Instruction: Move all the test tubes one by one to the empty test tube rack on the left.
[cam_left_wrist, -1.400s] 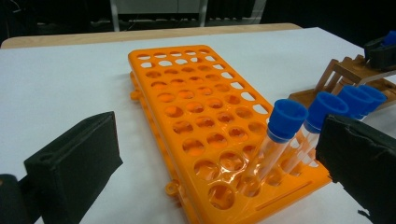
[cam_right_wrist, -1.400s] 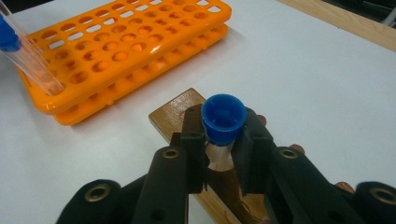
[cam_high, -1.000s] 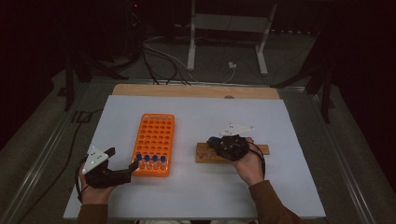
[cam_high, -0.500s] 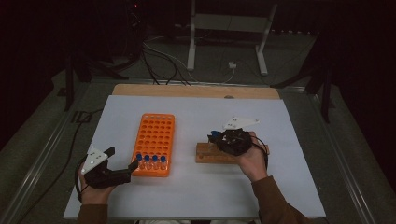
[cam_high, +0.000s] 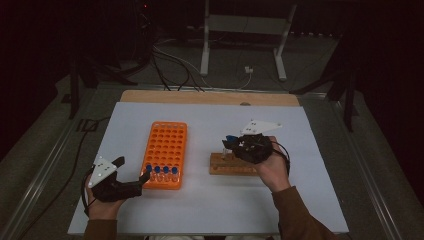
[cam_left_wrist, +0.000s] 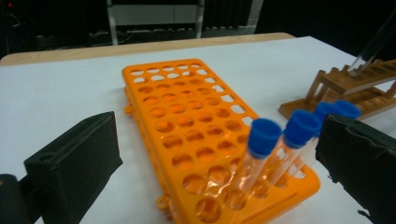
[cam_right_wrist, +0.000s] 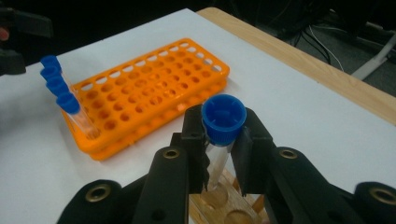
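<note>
The right gripper (cam_right_wrist: 219, 140) pinches a clear blue-capped plastic test tube (cam_right_wrist: 222, 122) over the slotted brown wooden stand (cam_high: 231, 165). The left gripper (cam_high: 131, 172), jaws spread, flanks the perforated orange plastic rack (cam_high: 166, 149), four capped tubes (cam_high: 161, 171) along its near edge.

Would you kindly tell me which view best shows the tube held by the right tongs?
The right gripper view: the tube sits close up, clamped below its blue cap, above the wooden rack. The high view shows little beyond its cap; the left gripper view catches its lower glass.
</note>
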